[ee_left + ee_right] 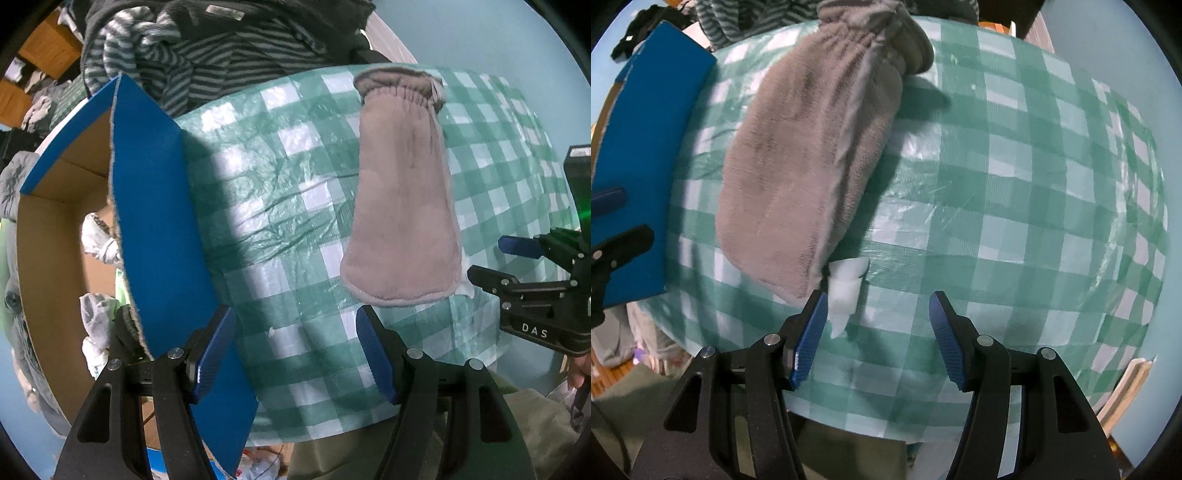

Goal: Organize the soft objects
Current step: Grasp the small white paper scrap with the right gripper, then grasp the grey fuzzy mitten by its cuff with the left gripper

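Observation:
A grey fleece mitten (400, 206) with a gathered elastic cuff lies flat on the green-and-white checked tablecloth (288, 206). My left gripper (295, 325) hangs open over the cloth just short of the mitten's rounded near end, nothing between its fingers. In the right wrist view the mitten (809, 155) stretches away to the upper left, a white tag (844, 291) sticking out at its near end. My right gripper (878, 301) stands open, its left pad beside that tag and nothing between its fingers. Each gripper shows in the other's view: the right gripper (485, 258), the left gripper (624, 218).
An open cardboard box with blue flaps (155, 229) stands at the table's left edge, with white soft items (98, 240) inside. Striped grey clothing (221, 66) is piled at the table's far side. The table's near edge (886, 432) runs below the grippers.

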Demonstrator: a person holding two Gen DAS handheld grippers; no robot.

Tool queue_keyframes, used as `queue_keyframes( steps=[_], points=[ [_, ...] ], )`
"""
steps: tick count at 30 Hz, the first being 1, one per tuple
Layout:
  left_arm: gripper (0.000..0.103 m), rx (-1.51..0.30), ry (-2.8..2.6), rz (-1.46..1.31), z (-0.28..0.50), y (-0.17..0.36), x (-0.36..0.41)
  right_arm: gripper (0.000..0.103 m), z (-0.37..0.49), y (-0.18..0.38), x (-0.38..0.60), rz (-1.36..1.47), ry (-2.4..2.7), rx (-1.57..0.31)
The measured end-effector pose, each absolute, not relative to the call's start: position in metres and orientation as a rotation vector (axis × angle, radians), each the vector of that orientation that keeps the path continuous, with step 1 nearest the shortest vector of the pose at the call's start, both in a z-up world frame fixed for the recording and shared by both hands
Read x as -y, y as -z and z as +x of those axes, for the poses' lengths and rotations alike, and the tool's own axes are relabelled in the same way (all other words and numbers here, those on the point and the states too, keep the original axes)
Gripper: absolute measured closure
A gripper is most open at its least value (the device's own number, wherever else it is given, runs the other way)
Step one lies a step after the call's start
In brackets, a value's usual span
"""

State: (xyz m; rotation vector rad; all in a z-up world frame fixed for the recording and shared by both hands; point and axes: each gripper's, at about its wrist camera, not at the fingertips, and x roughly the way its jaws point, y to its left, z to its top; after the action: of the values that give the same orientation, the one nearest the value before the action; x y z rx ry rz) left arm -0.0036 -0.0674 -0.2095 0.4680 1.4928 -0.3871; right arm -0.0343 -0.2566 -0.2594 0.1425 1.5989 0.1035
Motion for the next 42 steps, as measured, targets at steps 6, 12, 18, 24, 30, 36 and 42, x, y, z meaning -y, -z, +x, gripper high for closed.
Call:
queue_keyframes(
  steps=[6,12,18,24,30,36,42],
  points=[
    [0.034,-1.493,0.395,0.486,-0.008,0.210,0.069,0.044,-0.035,0.270,0.249,0.125,-0.117,-1.607],
    [0.033,-1.498,0.394,0.486,-0.013,0.211,0.065,0.044,-0.035,0.277,0.242,0.112,-0.118,-1.611],
    [0.033,-1.515,0.393,0.472,-0.015,0.214,0.065,0.062,-0.037,0.276,0.226,0.042,-0.101,-1.593],
    [0.032,-1.522,0.401,0.455,-0.012,0.216,0.072,0.088,-0.038,0.272,0.211,0.054,-0.142,-1.582],
    [0.024,-1.514,0.407,0.409,-0.003,0.215,0.086,0.088,-0.037,0.261,0.233,0.110,-0.137,-1.554],
    [0.022,-1.508,0.412,0.364,0.018,0.219,0.103,0.088,-0.038,0.247,0.265,0.161,-0.134,-1.520],
    [0.022,-1.500,0.411,0.320,0.047,0.227,0.117,0.088,-0.032,0.234,0.289,0.173,-0.128,-1.495]
  ],
)
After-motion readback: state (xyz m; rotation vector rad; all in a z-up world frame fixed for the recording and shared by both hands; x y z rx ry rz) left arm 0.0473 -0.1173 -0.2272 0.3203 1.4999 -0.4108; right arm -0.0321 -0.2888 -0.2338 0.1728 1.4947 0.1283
